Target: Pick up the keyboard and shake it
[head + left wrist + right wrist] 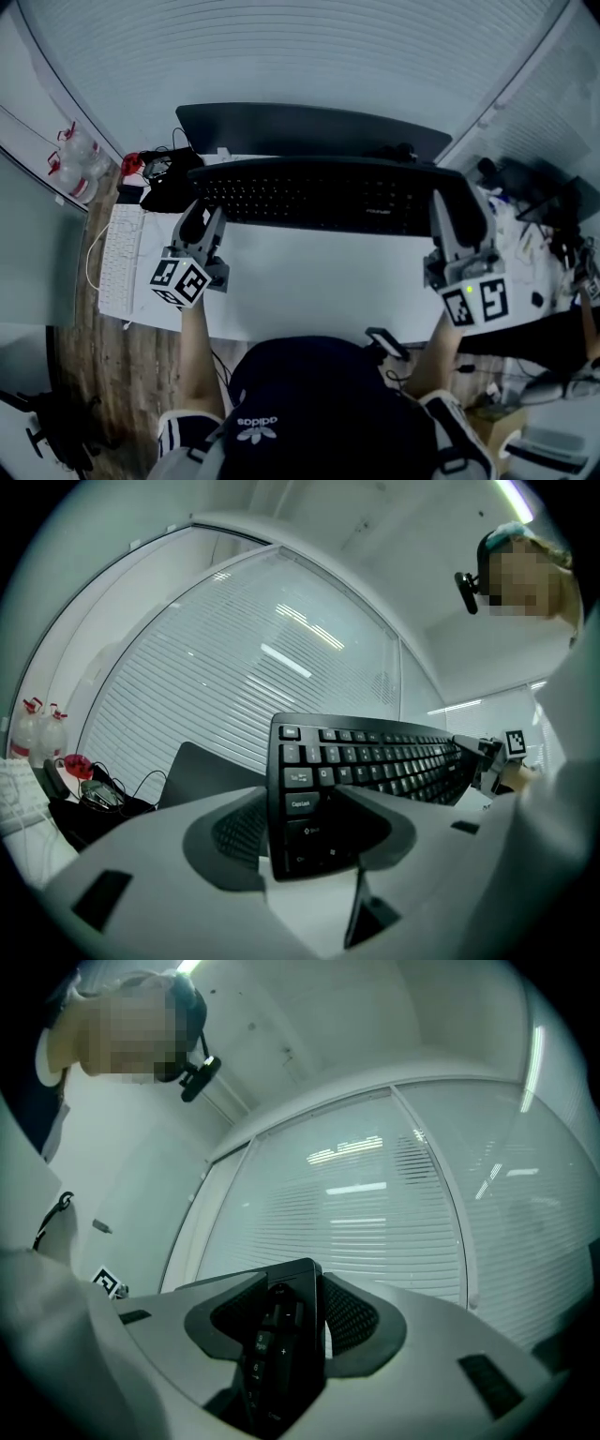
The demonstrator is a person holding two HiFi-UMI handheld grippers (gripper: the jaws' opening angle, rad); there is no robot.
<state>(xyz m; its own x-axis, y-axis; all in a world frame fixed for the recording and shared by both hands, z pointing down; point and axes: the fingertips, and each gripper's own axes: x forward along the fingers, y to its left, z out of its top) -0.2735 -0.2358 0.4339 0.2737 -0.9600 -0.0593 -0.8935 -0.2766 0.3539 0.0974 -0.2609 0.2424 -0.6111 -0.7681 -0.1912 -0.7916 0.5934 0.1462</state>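
Note:
A long black keyboard (319, 192) hangs above the white desk (309, 291), held at both ends. My left gripper (199, 225) is shut on its left end, where the keys (309, 789) show between the jaws in the left gripper view. At the right end my right gripper (459, 217) is shut on the keyboard's edge (281, 1335), seen end-on in the right gripper view. The keyboard is tilted up, with its key face toward me.
A dark monitor (309, 127) stands behind the keyboard. A white keyboard (120, 258) lies at the desk's left edge beside black cables and gear (155, 178). Clutter (534, 234) fills the right side. Window blinds (281, 47) run along the back.

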